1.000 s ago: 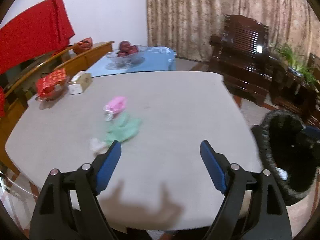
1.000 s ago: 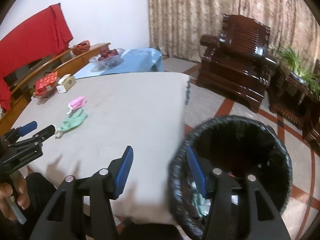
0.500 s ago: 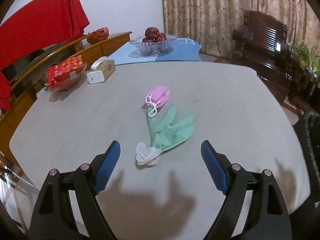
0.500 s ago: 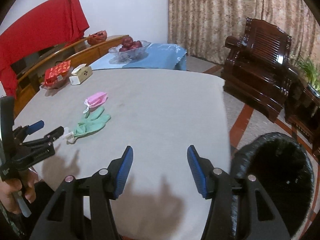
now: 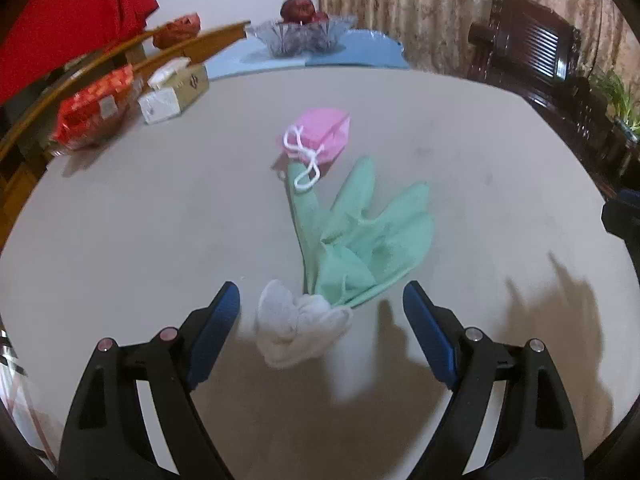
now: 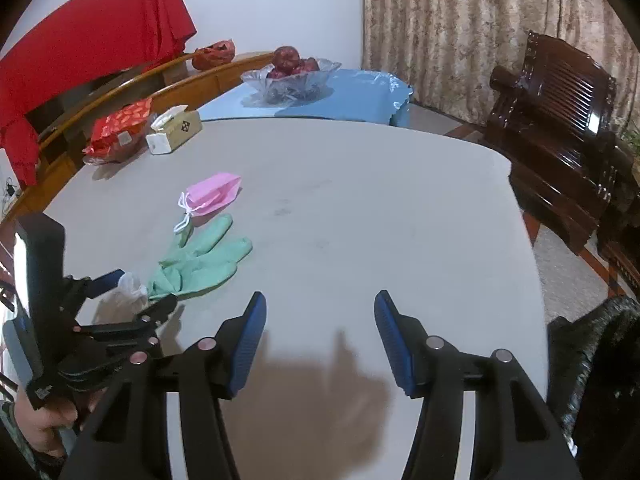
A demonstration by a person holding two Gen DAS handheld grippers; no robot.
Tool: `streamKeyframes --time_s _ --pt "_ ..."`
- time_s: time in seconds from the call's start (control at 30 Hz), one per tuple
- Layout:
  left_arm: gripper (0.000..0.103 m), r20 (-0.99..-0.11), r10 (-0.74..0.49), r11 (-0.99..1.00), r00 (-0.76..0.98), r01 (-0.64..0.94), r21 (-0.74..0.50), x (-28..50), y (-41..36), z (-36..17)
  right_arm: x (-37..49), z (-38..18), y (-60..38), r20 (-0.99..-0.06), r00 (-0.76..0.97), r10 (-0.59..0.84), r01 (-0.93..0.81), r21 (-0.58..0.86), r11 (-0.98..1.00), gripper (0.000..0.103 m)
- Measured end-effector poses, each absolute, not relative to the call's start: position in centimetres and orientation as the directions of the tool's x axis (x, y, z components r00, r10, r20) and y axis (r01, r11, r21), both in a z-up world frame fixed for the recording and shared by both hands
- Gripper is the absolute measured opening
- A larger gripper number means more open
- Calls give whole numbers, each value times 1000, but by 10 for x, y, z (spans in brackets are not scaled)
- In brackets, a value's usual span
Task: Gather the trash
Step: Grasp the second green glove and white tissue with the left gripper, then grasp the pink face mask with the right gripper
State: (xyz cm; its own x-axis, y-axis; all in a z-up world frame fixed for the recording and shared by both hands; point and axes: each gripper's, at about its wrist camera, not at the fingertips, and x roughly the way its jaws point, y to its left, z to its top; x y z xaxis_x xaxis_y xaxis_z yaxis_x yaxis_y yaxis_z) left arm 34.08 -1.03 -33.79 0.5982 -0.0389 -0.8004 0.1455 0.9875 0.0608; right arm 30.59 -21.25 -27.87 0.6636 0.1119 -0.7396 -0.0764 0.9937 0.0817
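Left wrist view: left gripper (image 5: 320,304) spread wide, empty, straddling a crumpled white tissue (image 5: 298,330) on the table (image 5: 120,232), touching a green glove (image 5: 360,236). Tissue judged light and soft (pinch its bunched middle).

Right wrist view: right gripper (image 6: 320,312) spread, empty; pink mask (image 6: 212,194) beyond.

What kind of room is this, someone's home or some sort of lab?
Most likely a home living or dining room. A carved dark wooden armchair stands before patterned curtains, and a glass bowl of red fruit sits on a blue-covered side table beyond the big grey table.
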Motion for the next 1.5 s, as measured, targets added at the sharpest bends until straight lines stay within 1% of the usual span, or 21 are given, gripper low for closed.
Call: streamKeyframes --time_s 0.03,0.07,0.1,0.13,0.17,0.23,0.47,0.57,0.73,0.83,0.97,1.2,1.5 --pt "80 -808 -40 988 587 146 57 345 -9 -342 310 -281 -211 -742 661 112 -78 81 994 56" --pt "65 -815 -54 988 578 152 42 348 -8 -346 312 -283 -209 -744 659 112 -78 80 994 56" --pt "54 -820 -67 987 569 157 29 350 -7 -347 315 -284 -208 -746 656 112 -79 80 994 56" --pt "48 -817 -92 986 569 168 5 350 -5 -348 317 -285 -207 -748 655 112 -80 78 994 56" --pt "37 -815 -96 985 572 174 6 350 -5 -348 319 -286 -206 -749 653 113 -83 78 994 56" --pt "28 -810 -114 982 576 189 -5 349 -5 -347 323 -288 -204 -750 651 115 -89 75 993 56" --pt "26 -769 -185 977 612 199 -76 334 5 -322 330 -287 -190 -749 650 130 -109 77 991 56" --pt "26 -741 -194 975 643 210 -73 325 6 -304 330 -282 -183 -741 657 136 -121 74 990 56" --pt "26 -701 -166 982 693 180 -54 321 15 -282 328 -272 -179 -729 670 143 -124 79 989 56" --pt "26 -691 -122 990 712 140 -30 326 28 -279 331 -267 -174 -718 681 144 -123 81 989 56" --pt "26 -689 -71 996 721 90 -9 337 50 -280 343 -265 -161 -709 689 150 -124 88 988 56" --pt "26 -676 -18 1000 737 27 4 360 95 -284 370 -270 -123 -695 702 155 -121 98 988 56" --pt "26 -678 -21 1000 735 28 -1 393 137 -305 401 -293 -72 -702 698 145 -110 96 989 56"
